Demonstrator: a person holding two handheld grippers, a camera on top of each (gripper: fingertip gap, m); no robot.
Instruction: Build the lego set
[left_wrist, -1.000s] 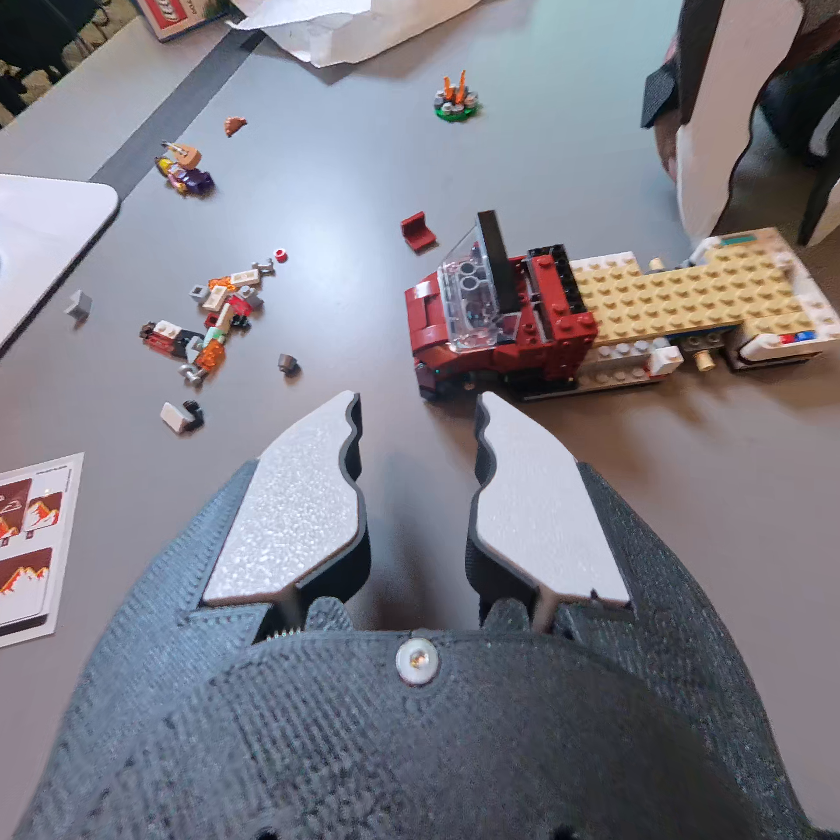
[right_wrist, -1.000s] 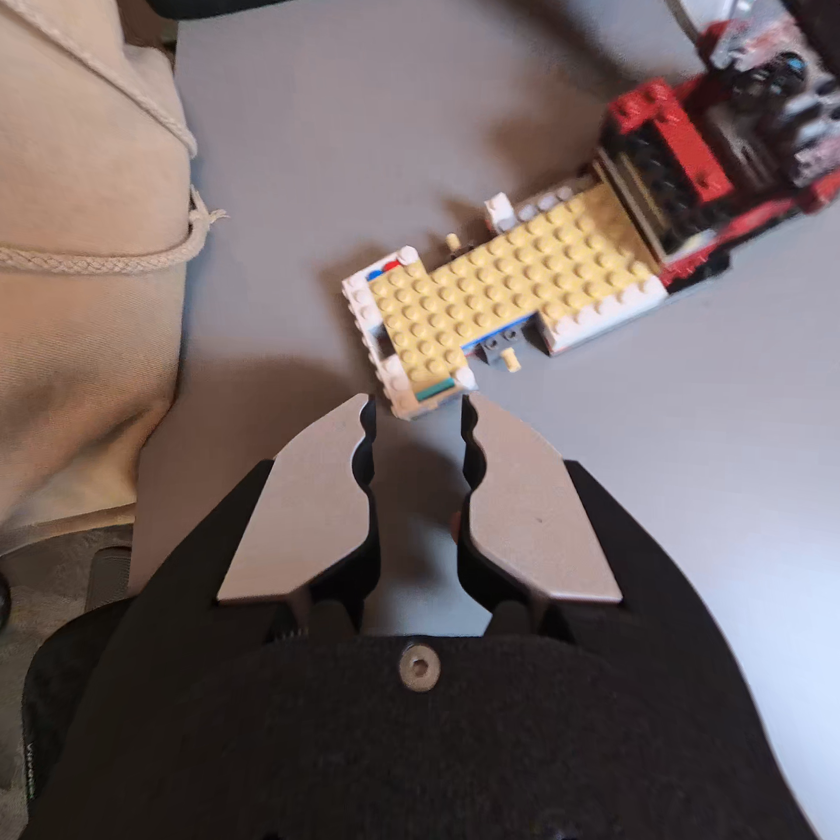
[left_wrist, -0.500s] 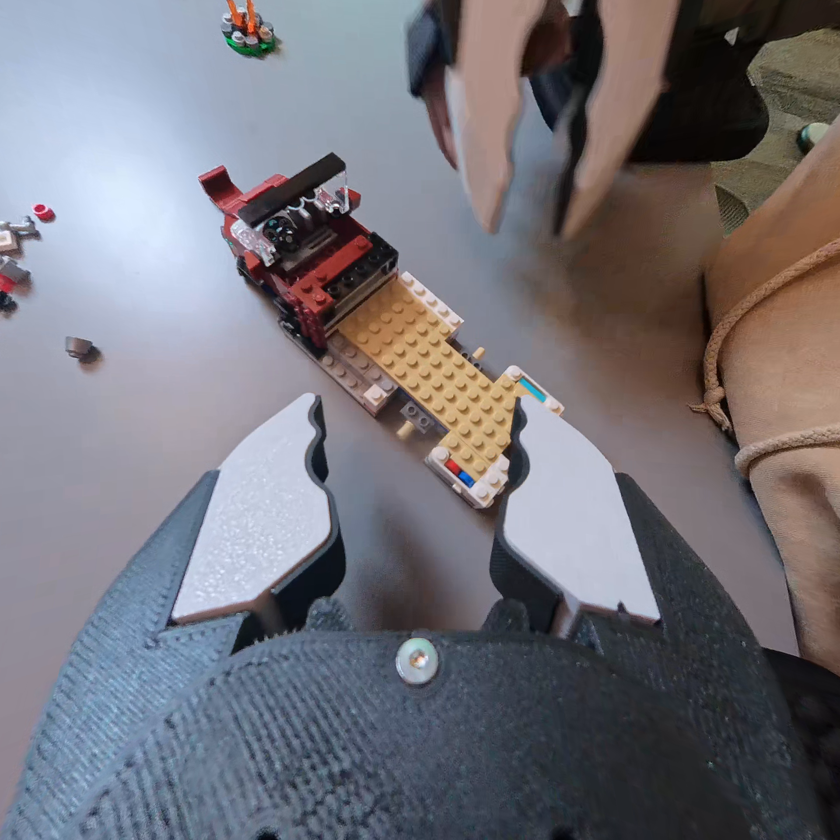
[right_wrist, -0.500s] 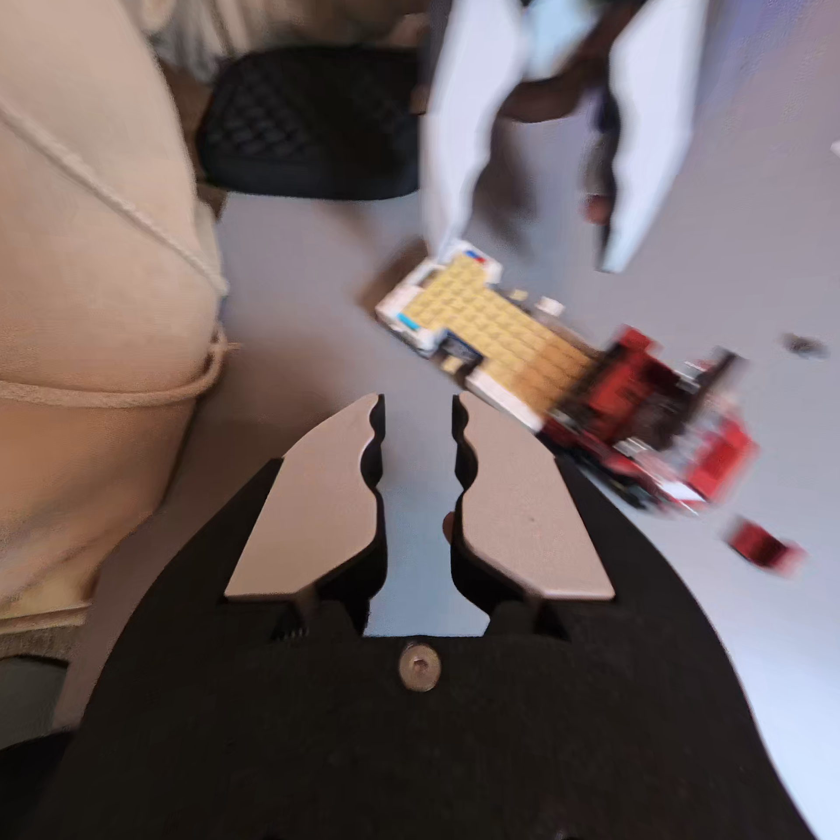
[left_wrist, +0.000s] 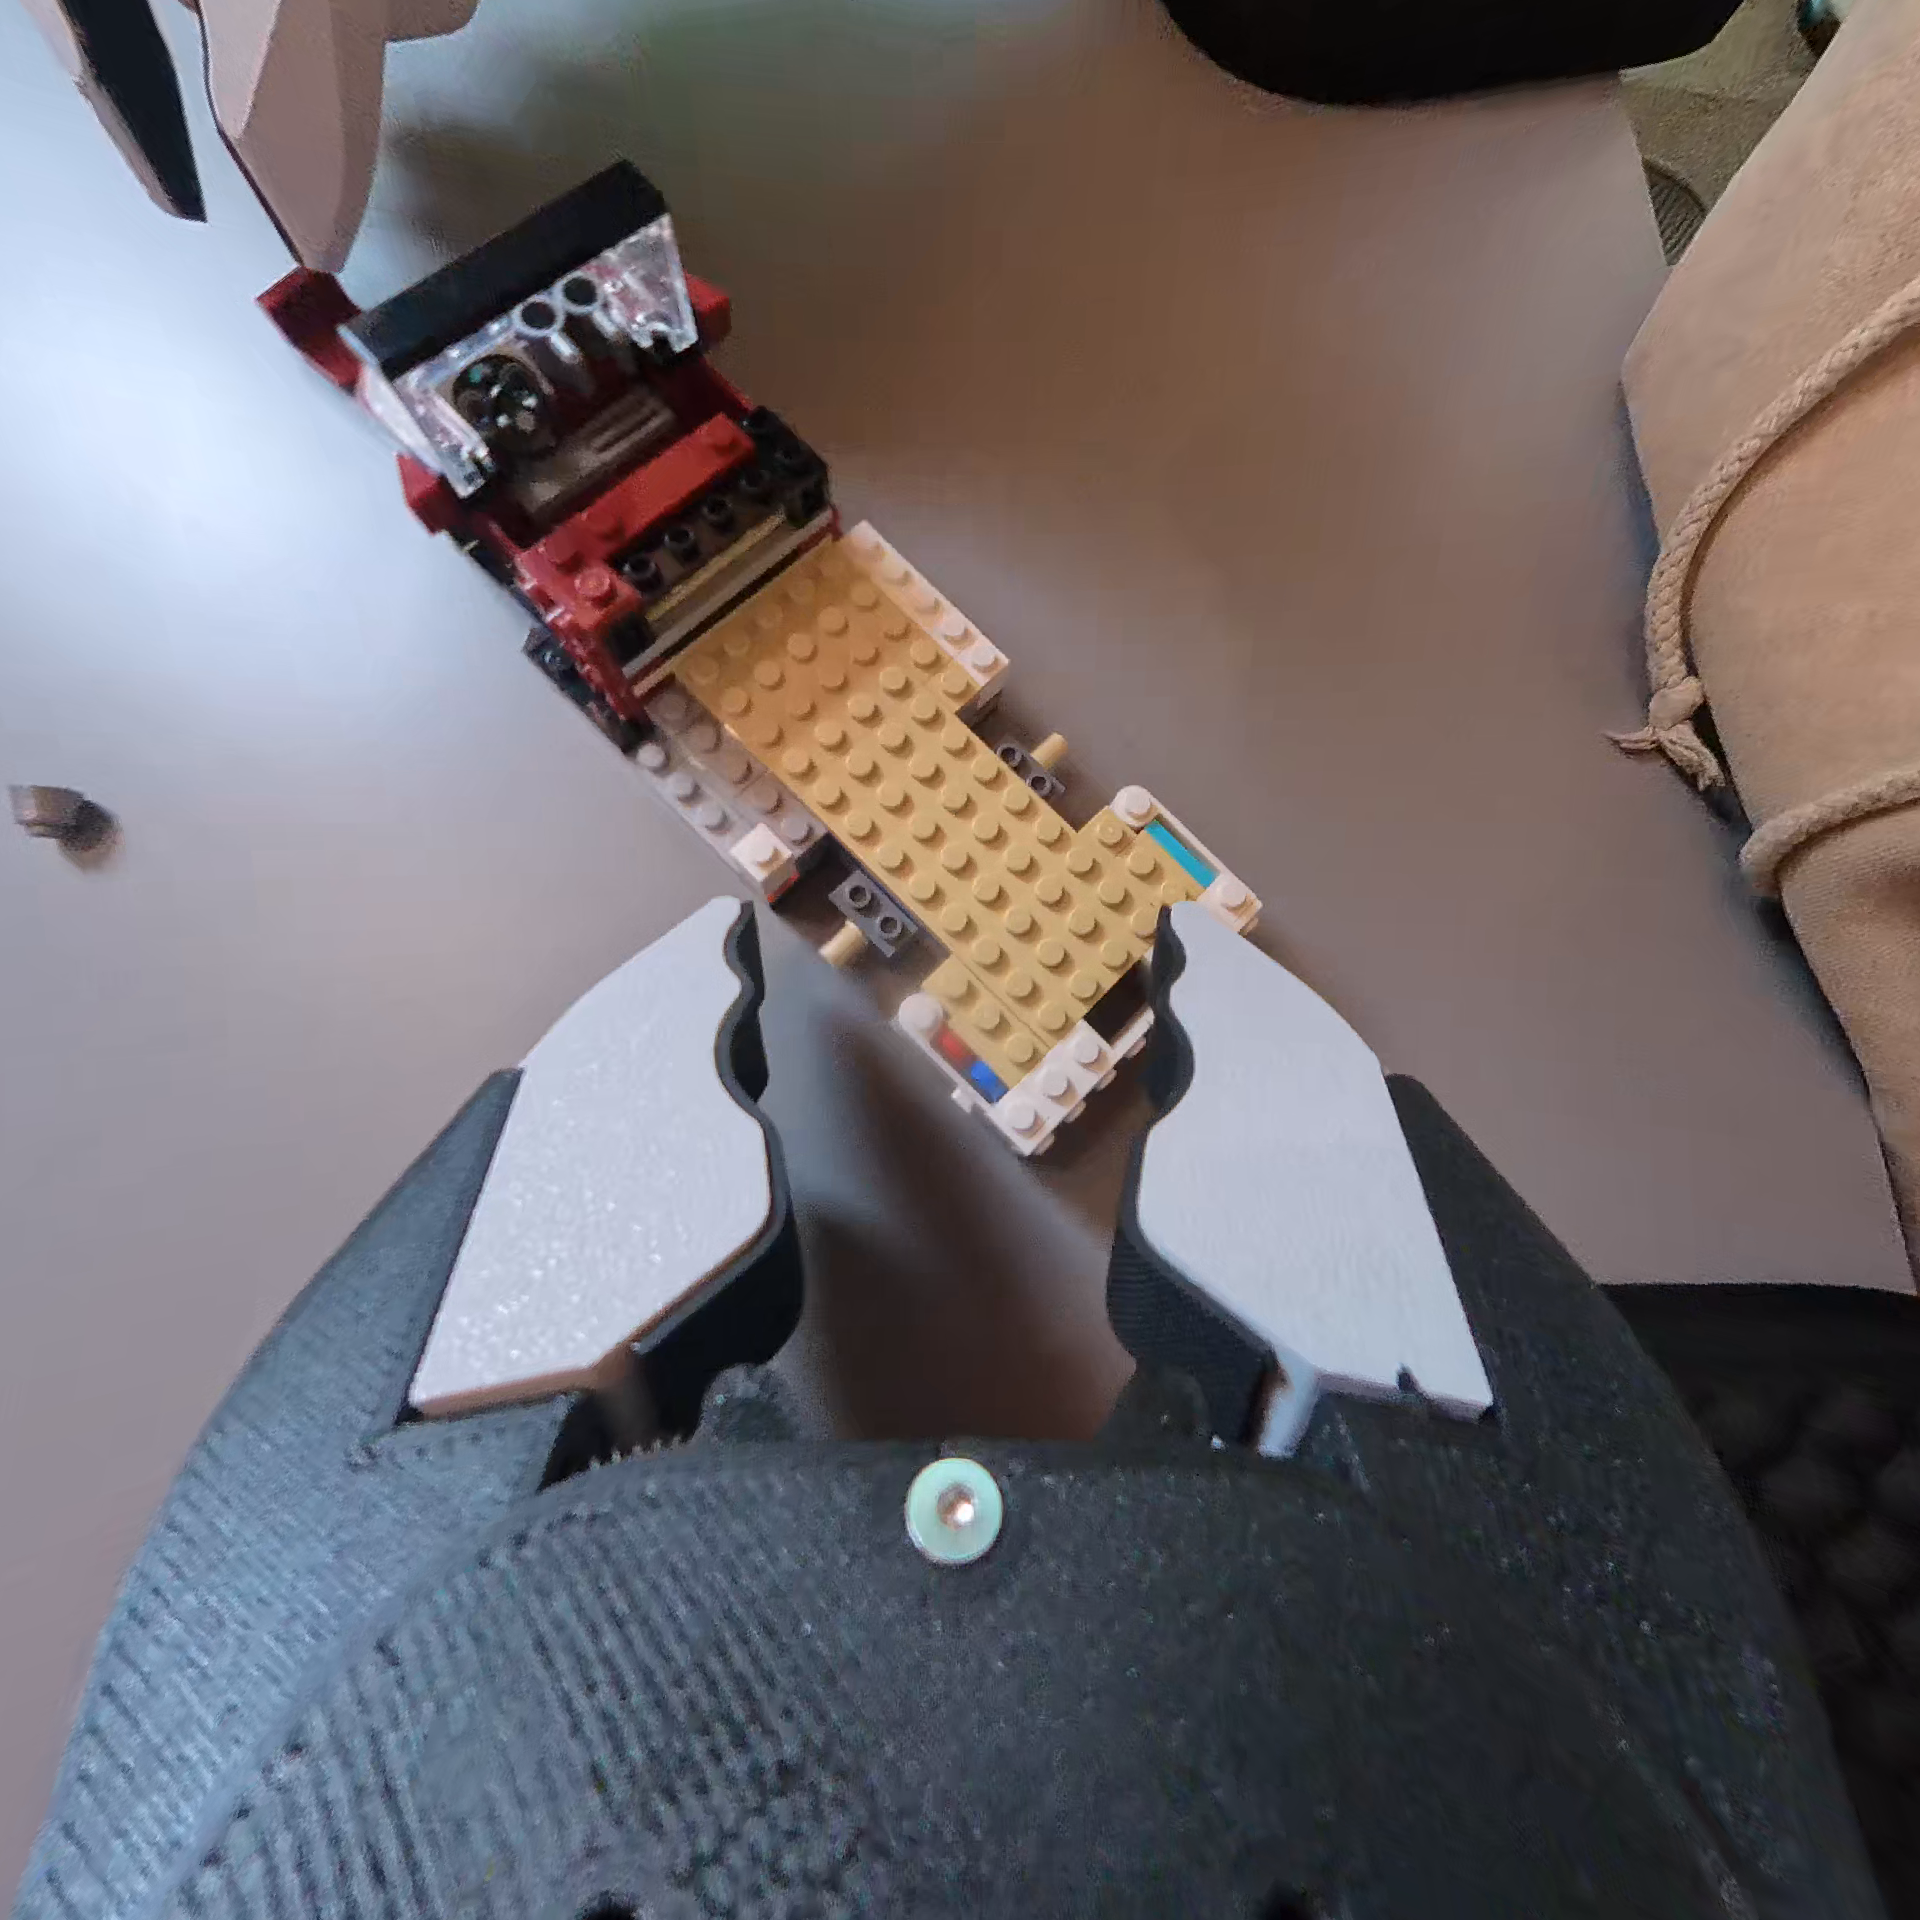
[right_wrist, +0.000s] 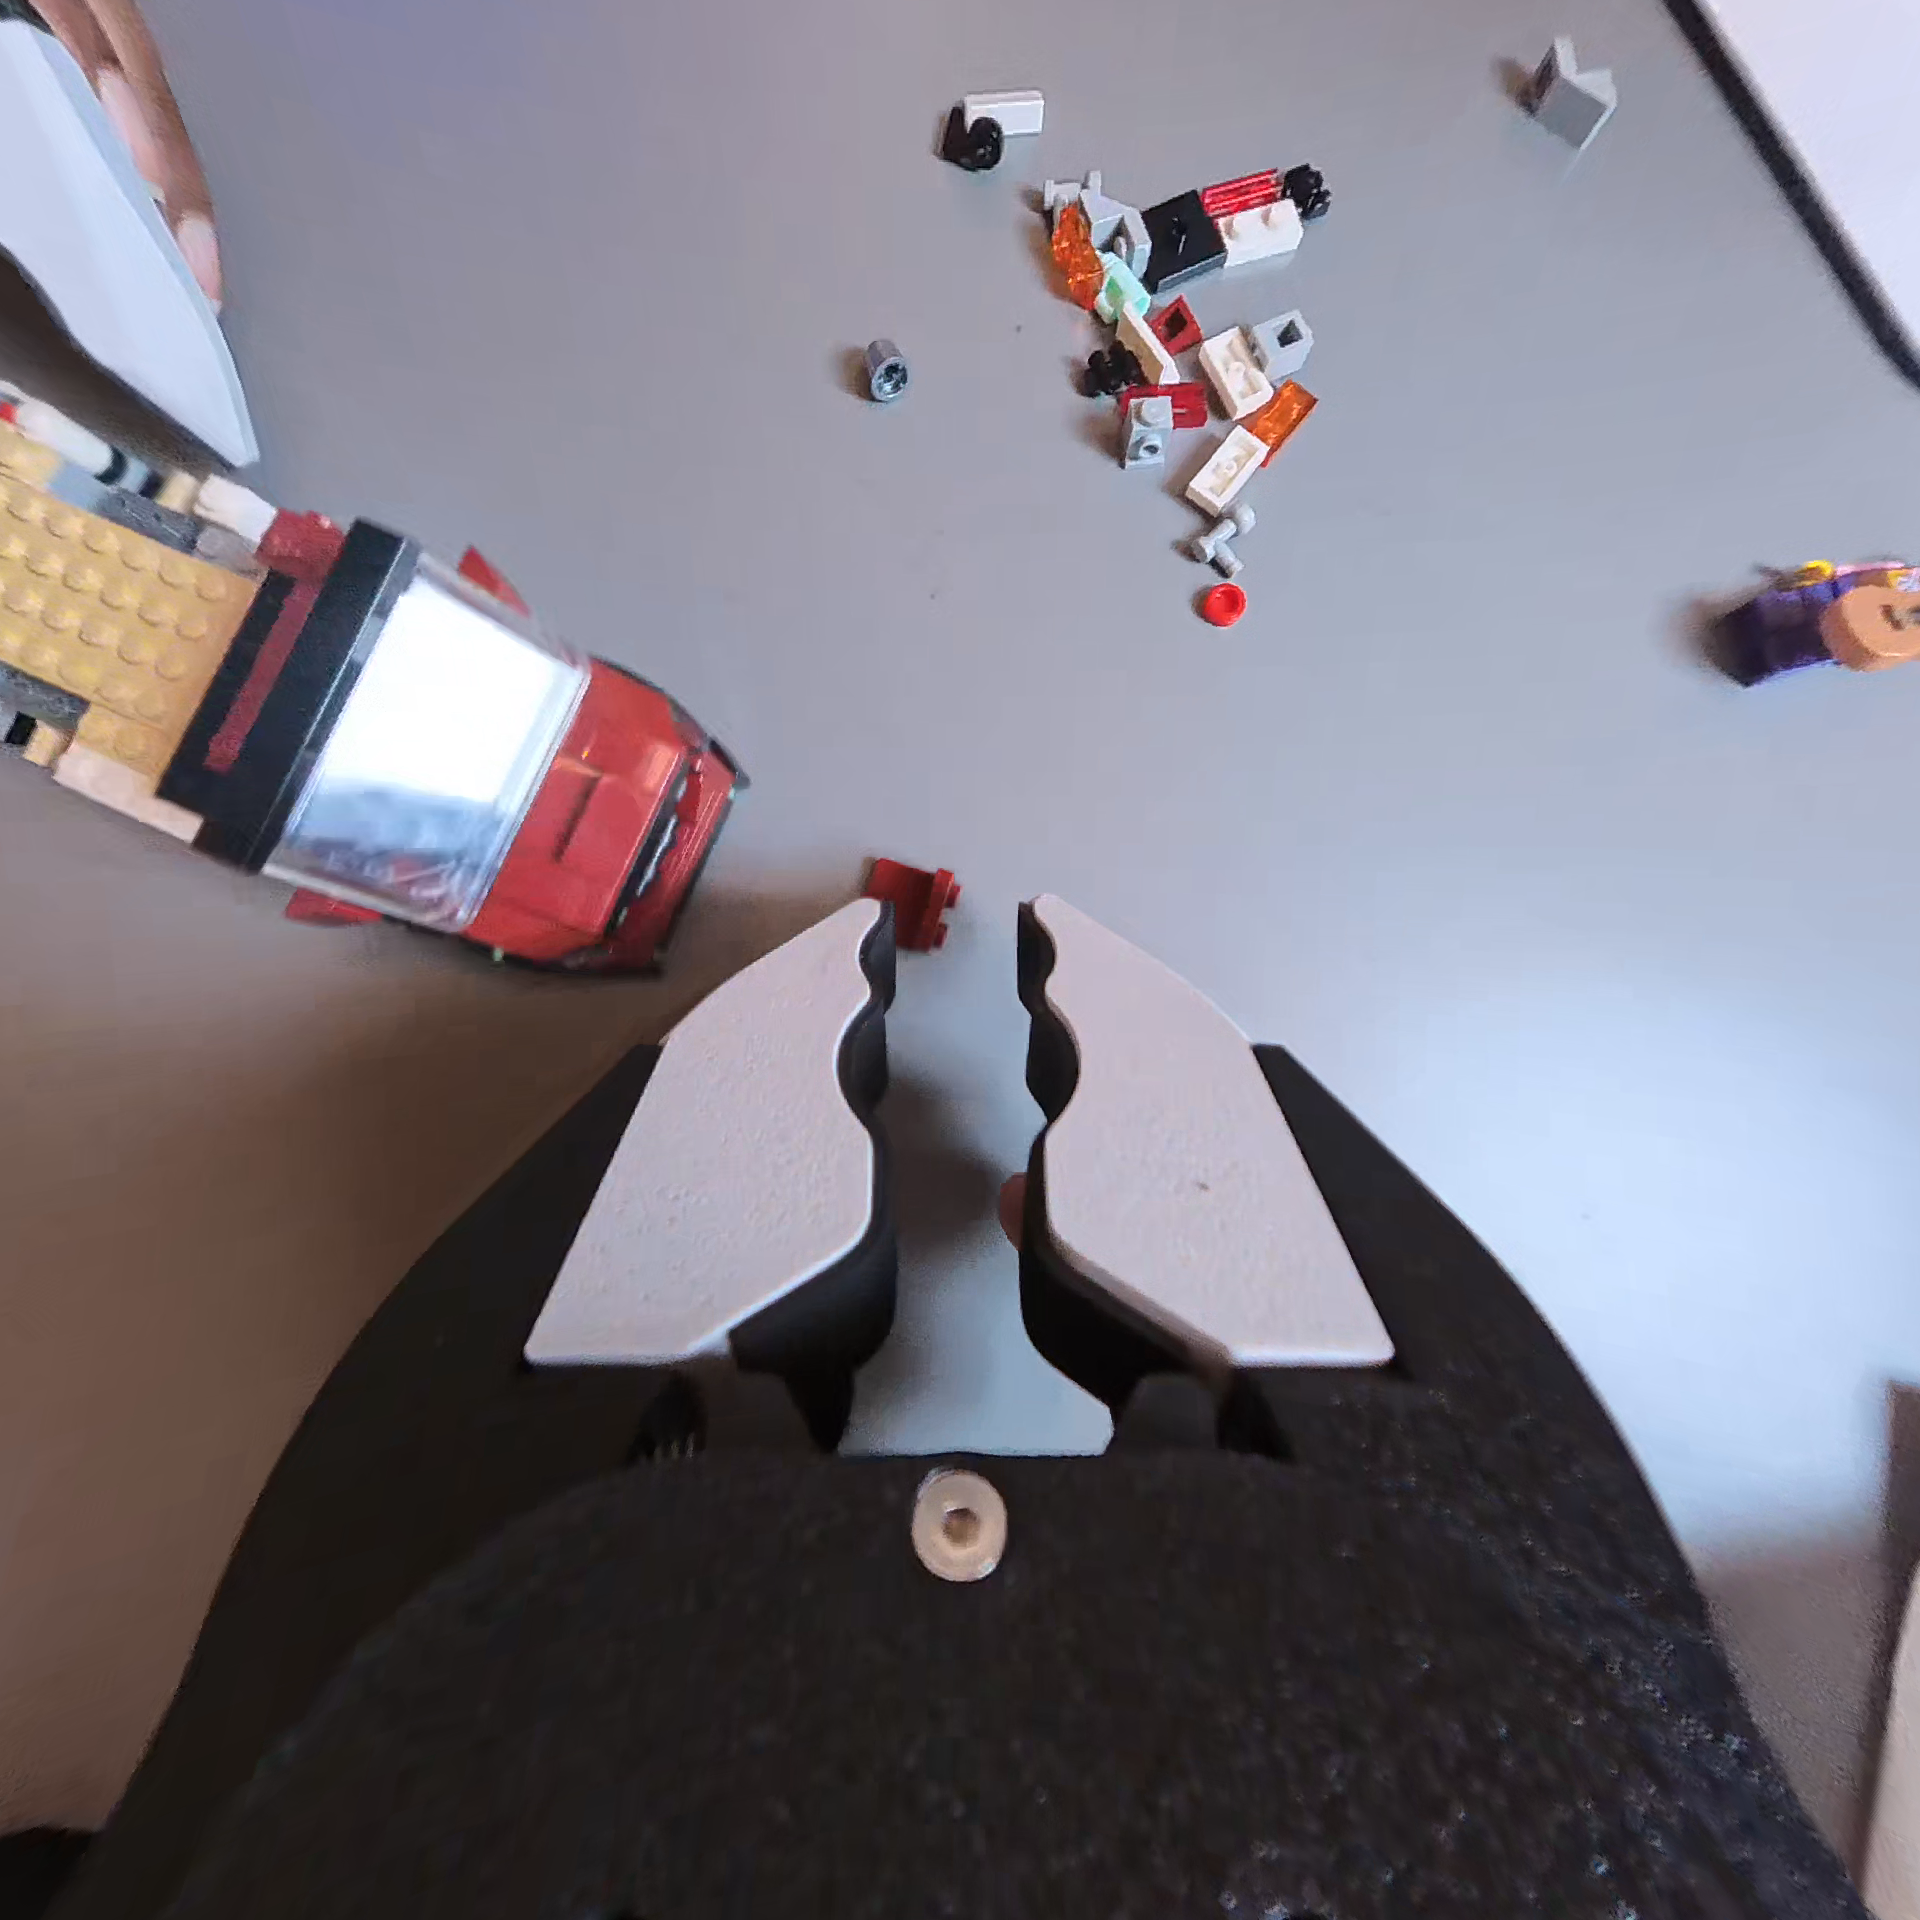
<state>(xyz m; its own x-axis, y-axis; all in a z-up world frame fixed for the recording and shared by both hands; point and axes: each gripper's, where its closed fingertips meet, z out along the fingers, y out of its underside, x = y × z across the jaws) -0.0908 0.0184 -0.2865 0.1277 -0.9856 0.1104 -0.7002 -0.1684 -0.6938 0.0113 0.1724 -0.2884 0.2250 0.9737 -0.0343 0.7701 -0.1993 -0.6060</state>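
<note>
**Two grippers, brick-built truck on grey table**

Left gripper (left_wrist: 951, 925): jaws wide apart, astride the tan rear deck of the truck (left_wrist: 935, 831), gripping nothing. Right gripper (right_wrist: 956, 914): jaws narrowly parted, bare; small red piece (right_wrist: 914, 902) just beside left fingertip. Loose bricks (right_wrist: 1184, 332) well beyond.

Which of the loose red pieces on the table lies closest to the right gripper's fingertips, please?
The small dark red bracket-shaped piece, right at the right gripper's left fingertip beside the truck's nose. The round red stud and those in the pile lie farther off.
</note>
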